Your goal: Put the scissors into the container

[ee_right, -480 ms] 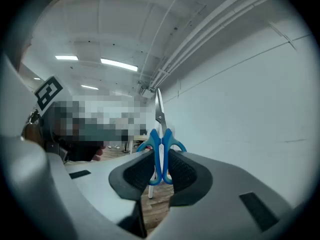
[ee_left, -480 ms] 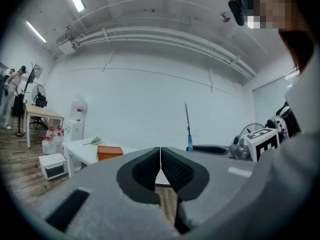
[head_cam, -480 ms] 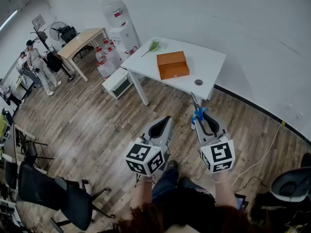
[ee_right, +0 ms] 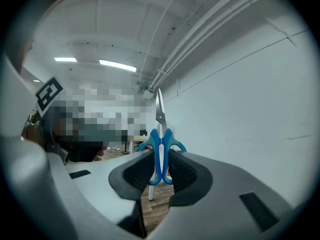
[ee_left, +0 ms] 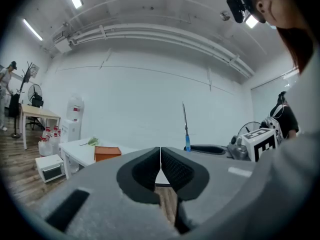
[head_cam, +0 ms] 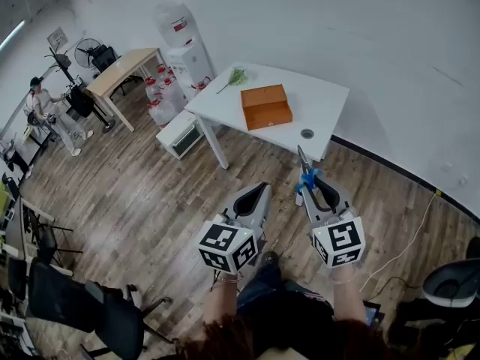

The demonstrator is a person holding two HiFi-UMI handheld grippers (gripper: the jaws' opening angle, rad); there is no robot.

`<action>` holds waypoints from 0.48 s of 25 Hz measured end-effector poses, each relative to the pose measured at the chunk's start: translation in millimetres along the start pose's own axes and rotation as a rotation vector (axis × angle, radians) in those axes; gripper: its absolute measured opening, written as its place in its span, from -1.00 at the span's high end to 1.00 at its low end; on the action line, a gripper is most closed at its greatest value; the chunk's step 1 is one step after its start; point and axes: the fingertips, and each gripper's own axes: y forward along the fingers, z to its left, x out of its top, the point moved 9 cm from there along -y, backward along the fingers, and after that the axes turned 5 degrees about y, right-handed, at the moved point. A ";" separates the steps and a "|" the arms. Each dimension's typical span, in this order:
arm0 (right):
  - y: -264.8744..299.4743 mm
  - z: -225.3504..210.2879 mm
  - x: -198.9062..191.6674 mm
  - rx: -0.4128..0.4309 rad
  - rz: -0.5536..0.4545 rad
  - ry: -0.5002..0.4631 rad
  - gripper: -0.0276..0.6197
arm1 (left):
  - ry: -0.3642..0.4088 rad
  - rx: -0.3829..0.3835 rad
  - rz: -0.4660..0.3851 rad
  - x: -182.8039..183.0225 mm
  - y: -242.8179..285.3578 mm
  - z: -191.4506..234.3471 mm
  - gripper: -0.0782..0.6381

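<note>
My right gripper clamps the scissors by their blue handles, blades pointing away, while my left gripper has its jaws pressed together, empty.

The scissors have blue handles and closed silver blades pointing away, their handles clamped between the right gripper's pads. The container, an orange rectangular box, sits on the white table, well apart from them.
</note>
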 end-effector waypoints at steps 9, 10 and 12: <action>60.9 -12.5 -1.2 0.027 0.017 -0.002 0.67 | -0.012 -0.014 0.013 1.1 40.1 49.1 0.73; 68.6 -13.9 -1.6 0.025 0.018 -0.001 0.67 | -0.015 -0.013 0.015 1.0 44.3 55.8 0.73; 82.9 -17.0 -1.8 0.026 0.018 0.008 0.67 | -0.017 -0.013 0.015 1.5 51.0 68.3 0.73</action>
